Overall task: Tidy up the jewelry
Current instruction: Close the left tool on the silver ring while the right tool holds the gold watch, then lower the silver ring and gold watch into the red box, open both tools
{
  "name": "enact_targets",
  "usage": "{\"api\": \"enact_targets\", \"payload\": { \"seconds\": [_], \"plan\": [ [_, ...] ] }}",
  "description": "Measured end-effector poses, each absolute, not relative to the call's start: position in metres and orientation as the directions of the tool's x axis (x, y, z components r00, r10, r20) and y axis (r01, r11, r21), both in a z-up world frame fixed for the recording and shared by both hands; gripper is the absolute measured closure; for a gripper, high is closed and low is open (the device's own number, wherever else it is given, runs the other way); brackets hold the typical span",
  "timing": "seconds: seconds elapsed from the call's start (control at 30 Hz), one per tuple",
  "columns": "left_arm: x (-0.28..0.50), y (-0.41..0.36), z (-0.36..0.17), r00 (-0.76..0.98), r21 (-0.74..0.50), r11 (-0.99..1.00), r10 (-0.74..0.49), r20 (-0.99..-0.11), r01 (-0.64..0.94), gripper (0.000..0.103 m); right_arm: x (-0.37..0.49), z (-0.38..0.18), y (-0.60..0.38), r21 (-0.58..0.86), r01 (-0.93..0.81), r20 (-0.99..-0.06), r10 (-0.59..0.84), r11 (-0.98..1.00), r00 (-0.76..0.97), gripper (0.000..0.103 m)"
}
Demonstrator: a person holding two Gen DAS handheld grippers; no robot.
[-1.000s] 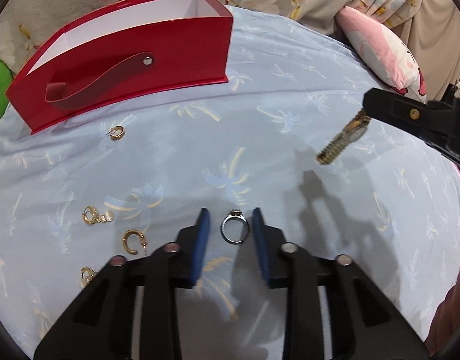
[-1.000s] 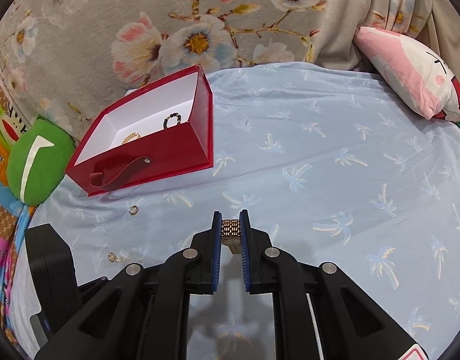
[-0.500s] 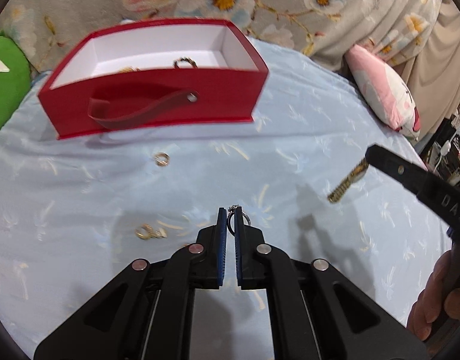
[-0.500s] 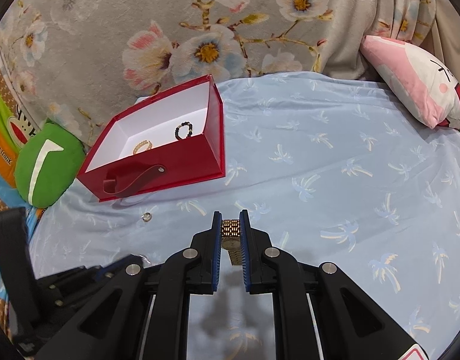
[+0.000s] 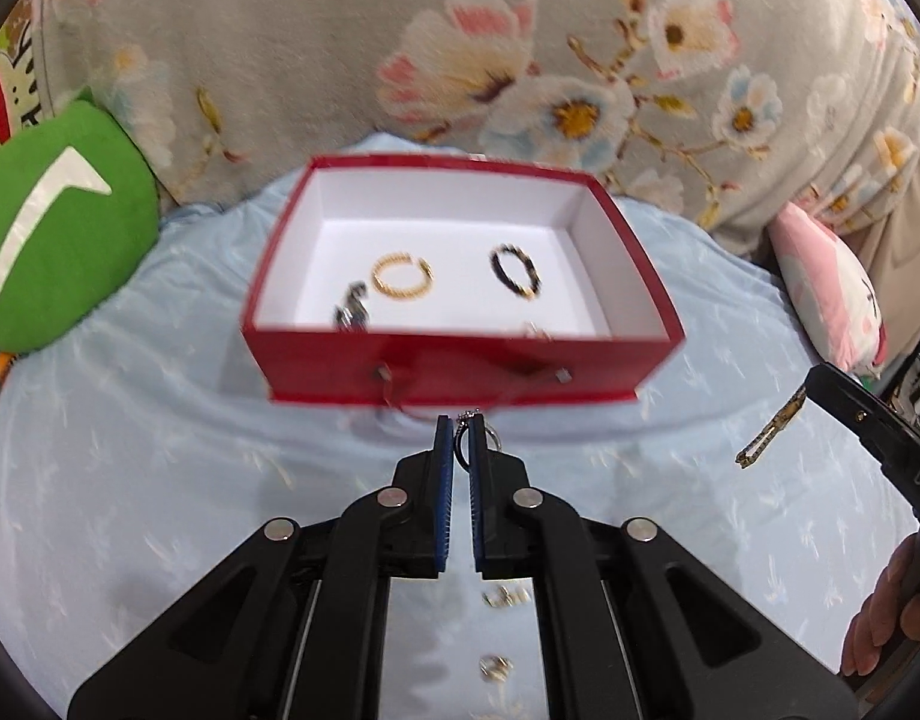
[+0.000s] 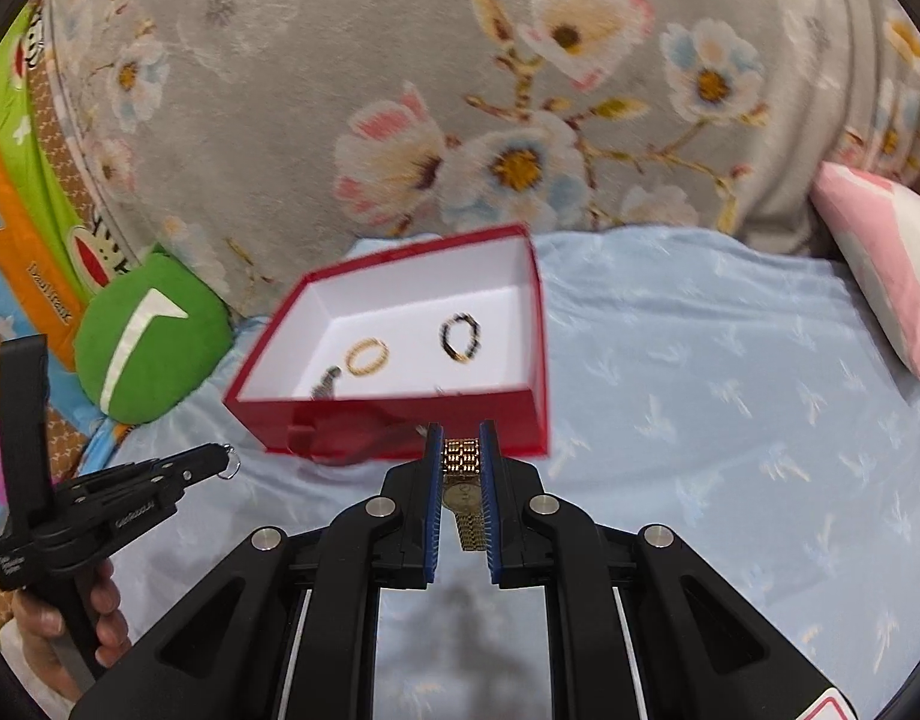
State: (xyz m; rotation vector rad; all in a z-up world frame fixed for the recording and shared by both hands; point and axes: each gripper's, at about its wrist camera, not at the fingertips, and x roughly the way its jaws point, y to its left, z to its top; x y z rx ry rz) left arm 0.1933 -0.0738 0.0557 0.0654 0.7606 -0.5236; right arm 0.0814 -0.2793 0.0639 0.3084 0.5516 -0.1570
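A pale blue bedsheet printed with palm trees (image 6: pixel 730 420) covers the near ground. Far behind hangs a grey floral fabric (image 6: pixel 460 90). A round green plush cushion (image 5: pixel 58 234) lies far left, a pink-and-white plush pillow (image 6: pixel 880 264) far right.

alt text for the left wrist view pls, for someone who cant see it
The left gripper, shut on a silver ring, hangs just short of an open red box on a pale blue sheet. Inside lie a gold bracelet, a dark beaded bracelet and other pieces. At right, the right gripper holds a gold watch.
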Motion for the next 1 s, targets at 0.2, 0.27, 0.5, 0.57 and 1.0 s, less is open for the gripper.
{"api": "enact_targets", "payload": {
  "seconds": [0.2,0.27,0.5,0.57,1.0],
  "plan": [
    [0.247,-0.076,0.088,0.657,-0.119,0.881,-0.425,-0.623,0.458,0.099,0.151,0.091,-0.276,0.259,0.129,-0.517,0.024,0.957,0.856,0.093],
    [0.267,-0.084,0.092,0.652,-0.113,0.875,-0.431,-0.623,0.471,0.099,0.176,0.092,-0.276,0.271,0.107,-0.523,0.053,0.957,0.851,0.093],
    [0.331,-0.115,0.074,0.637,-0.093,0.881,-0.405,-0.656,0.463,0.099,0.261,0.066,-0.277,0.259,0.108,-0.587,0.067,0.96,0.807,0.093],
    [0.344,-0.123,0.064,0.622,-0.091,0.881,-0.397,-0.674,0.464,0.099,0.278,0.054,-0.28,0.255,0.12,-0.608,0.063,0.959,0.791,0.093],
    [0.382,-0.156,0.005,0.532,-0.092,0.884,-0.355,-0.768,0.458,0.099,0.333,0.005,-0.285,0.186,0.156,-0.707,0.022,0.97,0.707,0.092]
  ]
}}
